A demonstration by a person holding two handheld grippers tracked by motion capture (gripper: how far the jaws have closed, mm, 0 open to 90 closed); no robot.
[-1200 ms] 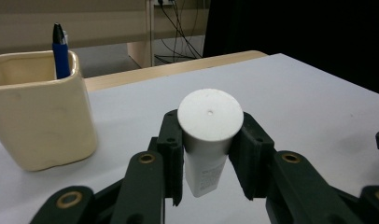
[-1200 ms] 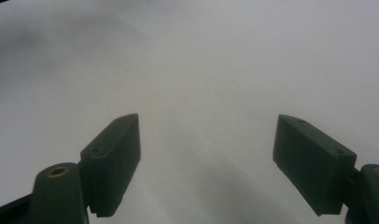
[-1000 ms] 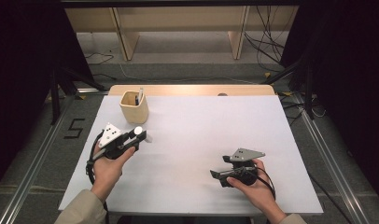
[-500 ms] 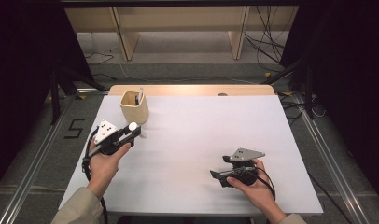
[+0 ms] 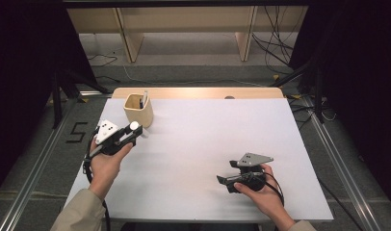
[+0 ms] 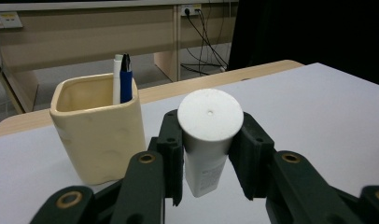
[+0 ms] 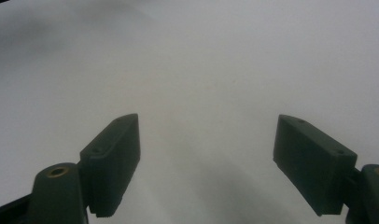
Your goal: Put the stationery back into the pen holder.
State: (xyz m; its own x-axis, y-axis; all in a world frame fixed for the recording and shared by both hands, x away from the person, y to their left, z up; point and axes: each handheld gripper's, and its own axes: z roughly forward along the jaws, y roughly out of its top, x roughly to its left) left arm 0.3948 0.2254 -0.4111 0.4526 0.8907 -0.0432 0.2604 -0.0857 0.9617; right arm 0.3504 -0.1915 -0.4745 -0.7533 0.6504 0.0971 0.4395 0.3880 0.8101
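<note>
White cylindrical plastic tube (image 6: 208,140) clamped upright in left gripper (image 6: 211,158), beside cream ceramic pen cup (image 6: 99,130), likely for insertion; right gripper (image 7: 206,163) idle, jaws apart.

A white-topped table (image 5: 203,144) carries the things; its surface is plain, matte and evenly lit, and a strip of pale wood runs along its far edge. Directly on it, near the far left corner, stands a cream ceramic pen holder (image 5: 138,109), square with rounded corners and upright. Out of its open top stick a white pen (image 6: 117,78) and a blue pen (image 6: 126,77), side by side against the far wall of the holder. The table stands on a grey floor (image 5: 347,159) with metal rails along both sides.
</note>
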